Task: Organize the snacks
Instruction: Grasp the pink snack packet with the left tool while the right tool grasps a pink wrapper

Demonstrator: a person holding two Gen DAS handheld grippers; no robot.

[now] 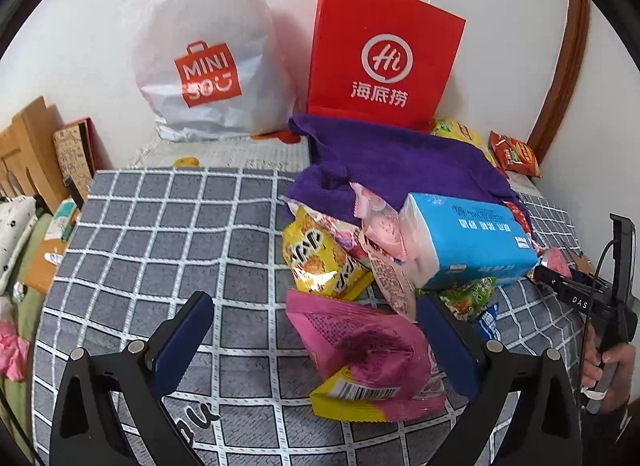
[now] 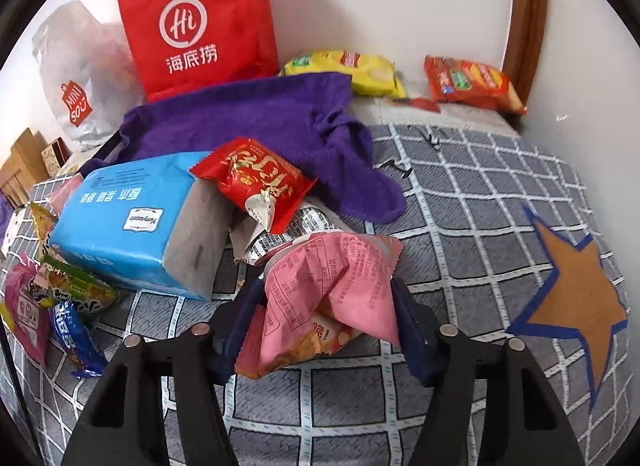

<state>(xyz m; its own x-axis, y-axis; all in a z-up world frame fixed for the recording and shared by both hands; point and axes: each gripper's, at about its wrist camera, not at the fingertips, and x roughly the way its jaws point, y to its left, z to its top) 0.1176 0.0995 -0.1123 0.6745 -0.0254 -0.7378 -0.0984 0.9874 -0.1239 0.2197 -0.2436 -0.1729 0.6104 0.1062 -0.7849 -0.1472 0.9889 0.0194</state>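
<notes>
- A grey checked cloth [image 1: 160, 234] is spread over the surface; its left edge drops off beside a wooden headboard [image 1: 24, 145] and some bedding.
- The left part of this cloth is seen bare, so open room is given there.
- At the back, against the wall, a white plastic bag [image 1: 204, 53] is stood, and just to its right a red paper bag [image 1: 380, 53].
- The left tongs [image 1: 316, 322] are held wide above the cloth; nothing is pressed by the pads, and a magenta snack packet [image 1: 360, 346] is lying between them, nearer to the right finger.
- Behind it, a heap is formed by a yellow packet [image 1: 320, 262], a blue tissue pack [image 1: 464, 242] and a purple towel [image 1: 400, 161].
- In the right wrist view, a red packet [image 2: 252, 177] is leaned on the tissue pack.
- The right tongs [image 2: 324, 314] are closed around a pink snack packet [image 2: 328, 290], which is crumpled between both pads, at the right edge of the heap.
- Near the far wall, a yellow chips bag [image 2: 360, 65] and an orange chips bag [image 2: 472, 81] are lying apart from the heap.
- To the right, the cloth with an orange star [image 2: 576, 298] is free of things.
</notes>
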